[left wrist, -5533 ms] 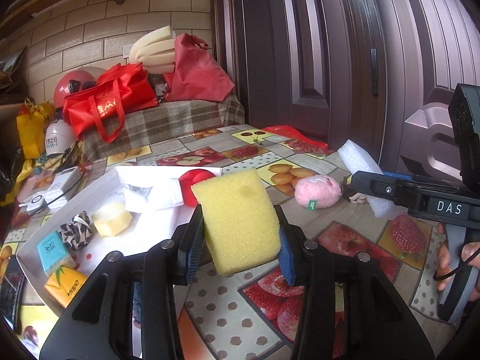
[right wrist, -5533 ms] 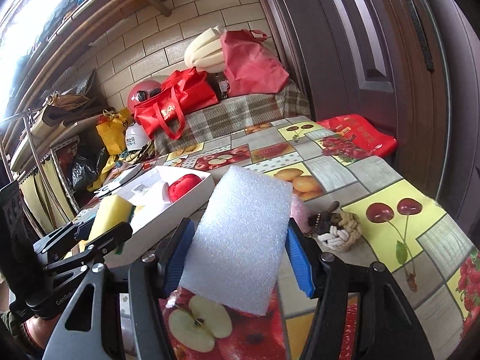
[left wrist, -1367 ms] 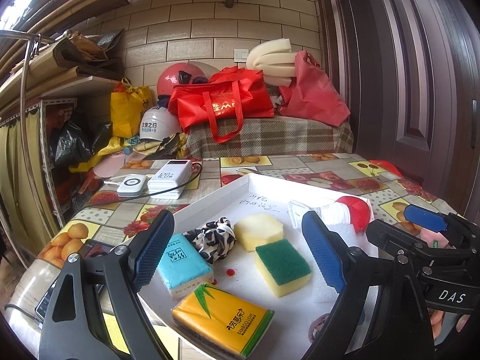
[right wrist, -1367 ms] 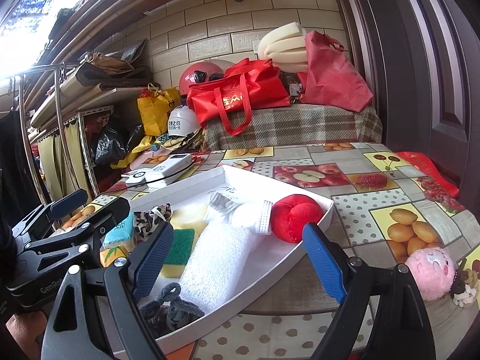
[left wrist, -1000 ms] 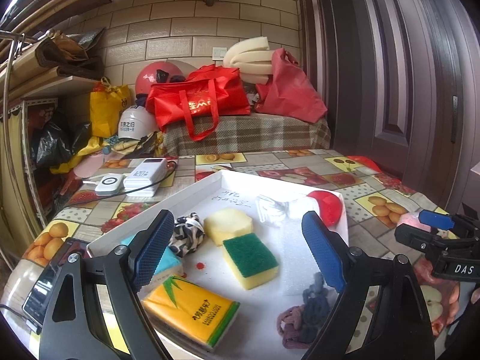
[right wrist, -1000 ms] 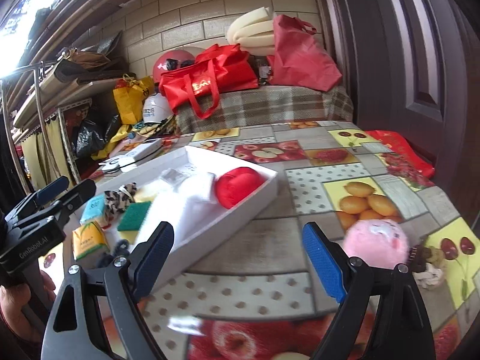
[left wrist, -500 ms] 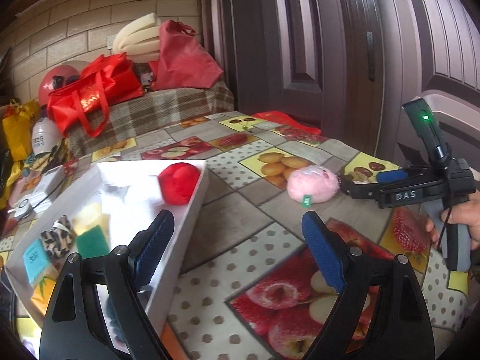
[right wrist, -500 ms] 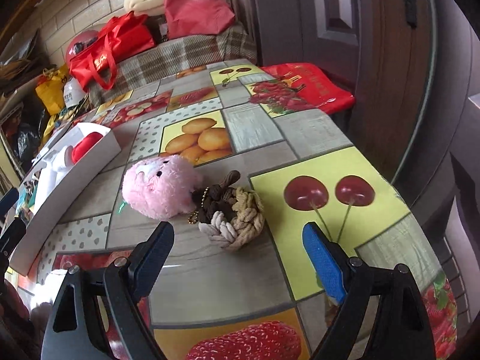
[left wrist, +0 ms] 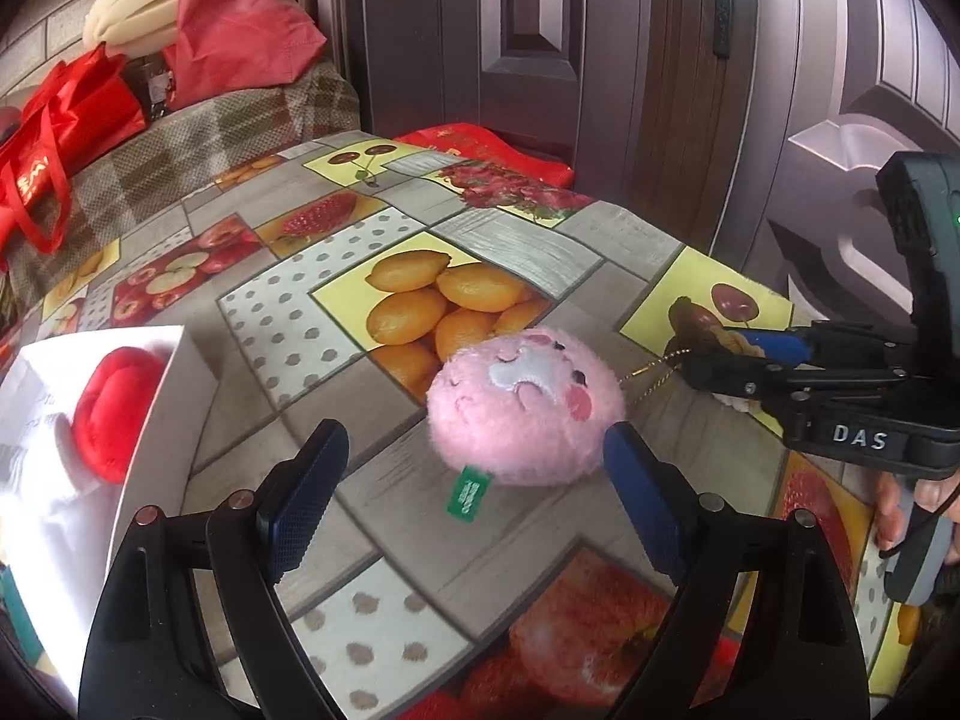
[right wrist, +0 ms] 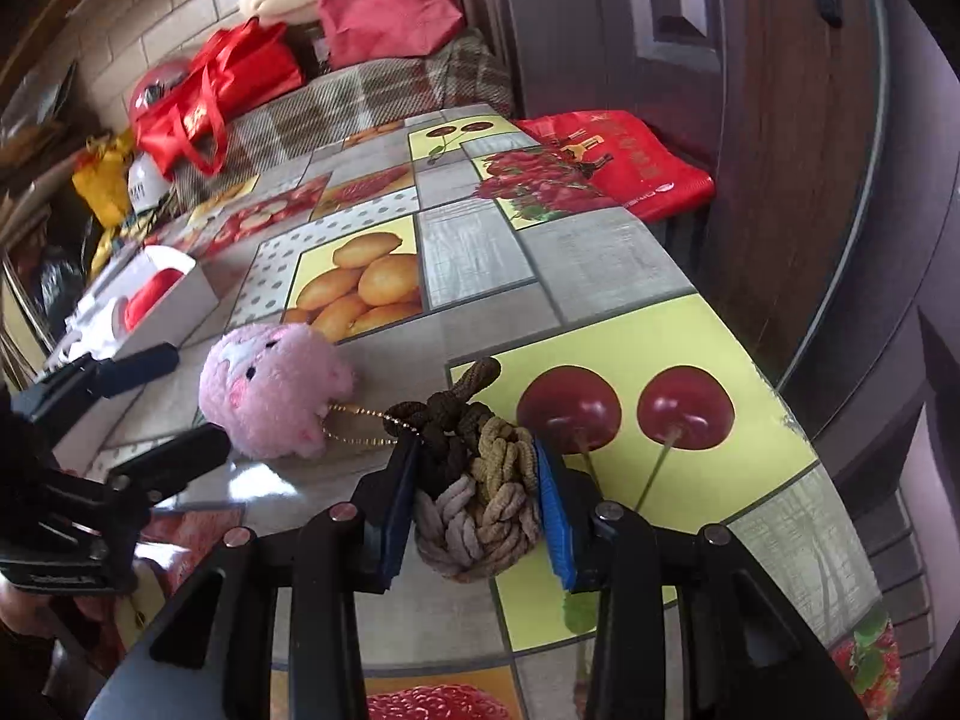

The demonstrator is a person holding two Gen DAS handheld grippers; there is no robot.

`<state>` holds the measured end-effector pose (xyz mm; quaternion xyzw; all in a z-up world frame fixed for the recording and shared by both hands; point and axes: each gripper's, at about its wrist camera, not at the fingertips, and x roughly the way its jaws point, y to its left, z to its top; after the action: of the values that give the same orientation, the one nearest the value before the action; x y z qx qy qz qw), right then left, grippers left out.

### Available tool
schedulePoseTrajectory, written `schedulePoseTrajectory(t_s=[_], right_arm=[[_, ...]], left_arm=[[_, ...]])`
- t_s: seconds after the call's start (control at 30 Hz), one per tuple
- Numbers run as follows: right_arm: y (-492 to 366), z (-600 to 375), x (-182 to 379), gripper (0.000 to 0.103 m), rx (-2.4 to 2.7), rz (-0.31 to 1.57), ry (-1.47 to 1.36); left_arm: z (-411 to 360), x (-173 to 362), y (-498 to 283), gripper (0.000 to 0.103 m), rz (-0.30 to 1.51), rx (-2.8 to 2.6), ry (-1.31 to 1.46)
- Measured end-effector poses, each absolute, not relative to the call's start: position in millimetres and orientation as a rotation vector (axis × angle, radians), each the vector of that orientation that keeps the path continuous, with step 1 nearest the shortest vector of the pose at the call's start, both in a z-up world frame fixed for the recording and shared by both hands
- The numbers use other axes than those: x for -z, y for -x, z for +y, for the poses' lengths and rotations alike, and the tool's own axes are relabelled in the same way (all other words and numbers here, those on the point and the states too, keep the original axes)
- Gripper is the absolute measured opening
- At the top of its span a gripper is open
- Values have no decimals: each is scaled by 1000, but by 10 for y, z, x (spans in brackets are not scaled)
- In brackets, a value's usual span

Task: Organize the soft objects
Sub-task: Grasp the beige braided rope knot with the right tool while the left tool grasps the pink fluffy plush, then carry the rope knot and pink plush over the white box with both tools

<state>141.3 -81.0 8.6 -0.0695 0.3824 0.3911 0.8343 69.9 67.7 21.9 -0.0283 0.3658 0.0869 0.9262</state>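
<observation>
Right gripper squeezes the rope knot at centre; left gripper gapes wide, seemingly touching the pink plush.

a fruit-print tablecloth covers the table. red bags sit on a plaid cloth at the far end. a dark panelled door stands beside them.

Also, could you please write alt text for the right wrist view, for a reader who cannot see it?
The right gripper is closed on a knotted rope ball lying on a fruit-print tablecloth. A gold chain links it to a pink plush toy, which the open left gripper flanks, with a white tray behind.
</observation>
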Motion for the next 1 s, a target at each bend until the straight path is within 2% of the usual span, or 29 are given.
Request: schedulePoseTrajectory(t_s=[0.27,0.3,0.33,0.53,0.7,1.0], right_arm=[[-1490,-885,-73,38,-843,847,54],[-1485,-877,-75,38,-842,846,57],[-1479,-871,-76,38,-840,845,61],[-1487,-880,-77,38,-838,843,52],[-1490,-925,-99,37,-827,821,33],[-1190,-1070,-338,38,-801,605,-20]], left_arm=[[509,-107,-1101,87,844,-121,-25],[520,-107,-1100,79,843,-113,-17],[542,-113,-1088,60,837,-107,-3],[730,-216,-927,57,754,-80,120],[713,-352,-523,57,633,-127,106],[697,-463,408,57,493,-230,64]])
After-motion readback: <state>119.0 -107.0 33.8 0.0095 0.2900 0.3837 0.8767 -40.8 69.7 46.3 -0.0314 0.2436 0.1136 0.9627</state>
